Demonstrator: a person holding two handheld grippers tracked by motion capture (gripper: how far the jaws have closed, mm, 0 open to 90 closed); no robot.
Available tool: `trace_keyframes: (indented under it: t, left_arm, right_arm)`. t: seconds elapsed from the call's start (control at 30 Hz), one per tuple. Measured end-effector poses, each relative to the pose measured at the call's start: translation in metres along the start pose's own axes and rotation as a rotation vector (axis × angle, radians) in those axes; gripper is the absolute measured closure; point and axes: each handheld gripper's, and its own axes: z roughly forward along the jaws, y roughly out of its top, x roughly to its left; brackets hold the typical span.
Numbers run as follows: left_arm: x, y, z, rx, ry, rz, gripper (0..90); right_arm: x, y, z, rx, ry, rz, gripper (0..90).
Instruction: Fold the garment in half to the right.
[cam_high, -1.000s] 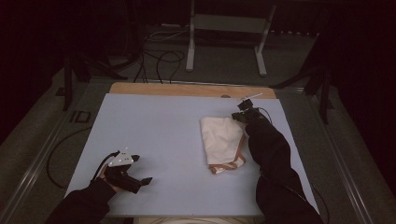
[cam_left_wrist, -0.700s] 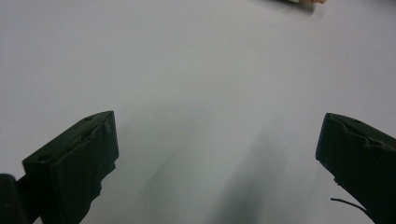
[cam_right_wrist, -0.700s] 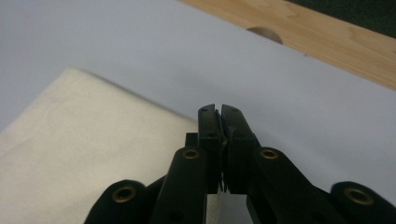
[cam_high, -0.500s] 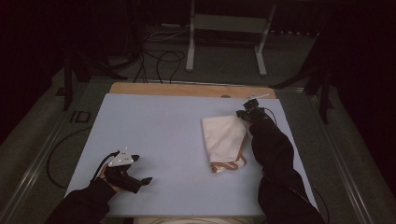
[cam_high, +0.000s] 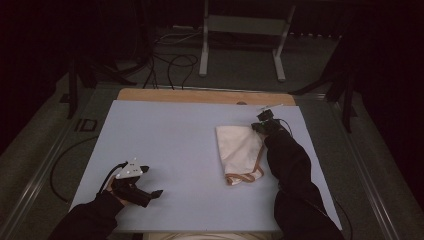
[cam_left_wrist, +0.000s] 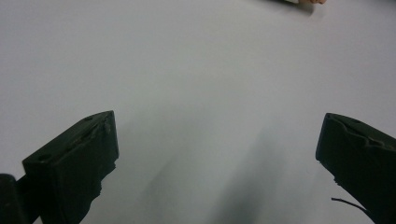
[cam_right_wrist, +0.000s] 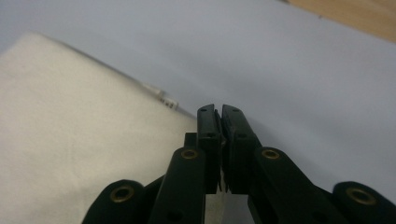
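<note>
Near left: left gripper (cam_high: 152, 181) low over the bare mat (cam_high: 175, 135), jaws spread wide, nothing between them, well apart from the cloth (cam_high: 239, 152)

Cloth: cream, folded, lying flat on the right half of the mat, brown strap (cam_high: 245, 176) curling out at its near end

Far end: right gripper (cam_right_wrist: 219, 112) sits at the cloth's far right corner, jaws pressed together. The cloth edge runs right up to the tips, but whether any fabric is nipped between them can't be told; the right gripper view leaves the corner half hidden under the jaws

Risks, as a judgement:
- jaws may have closed beside the corner, or on one layer only; pulling then gives an empty lift or peels the fold open
- a thin bite at the very edge could slip out once the cloth's weight comes on
- dragging instead of lifting could bunch the cloth and shove it toward the wood strip (cam_high: 200, 96) at the far edge
- the strap could snag or trail and twist the cloth
- left gripper is too far off to steady the near end, so the cloth may slide whole
</note>
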Motion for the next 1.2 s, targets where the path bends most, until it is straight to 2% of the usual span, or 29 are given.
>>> trace_keyframes:
  t: [0.33, 0.47, 0.6, 0.7, 0.73, 0.77, 0.87, 1.2]
  left_arm:
    - [0.000, 0.000, 0.000, -0.001, 0.001, -0.002, 0.0]
    - [0.001, -0.001, 0.000, -0.001, 0.002, 0.000, 0.0]
    - [0.001, -0.001, 0.000, 0.001, 0.002, 0.000, 0.0]
    - [0.001, -0.001, 0.000, 0.001, 0.005, -0.001, 0.0]
    - [0.001, -0.001, 0.000, 0.002, 0.007, -0.001, 0.0]
    - [0.001, -0.001, 0.000, 0.003, 0.006, 0.000, 0.0]
    - [0.001, -0.001, 0.000, 0.002, 0.005, 0.000, 0.0]
    - [0.001, -0.001, -0.001, 0.001, 0.008, 0.003, 0.0]
  right_arm:
    - [0.000, -0.004, 0.006, 0.009, 0.000, 0.002, 83.0]
    - [0.001, -0.003, 0.005, 0.009, 0.003, 0.005, 75.4]
    - [0.001, -0.002, 0.004, 0.015, 0.004, 0.005, 71.7]
    - [0.003, 0.000, 0.001, 0.009, 0.013, -0.001, 64.0]
    - [0.003, 0.002, -0.002, 0.000, 0.024, 0.004, 55.5]
    - [0.004, 0.003, -0.003, 0.000, 0.023, 0.006, 53.1]
    - [0.007, 0.005, -0.005, 0.001, 0.034, -0.010, 47.5]
    - [0.011, 0.010, -0.015, -0.016, 0.094, 0.001, 31.7]
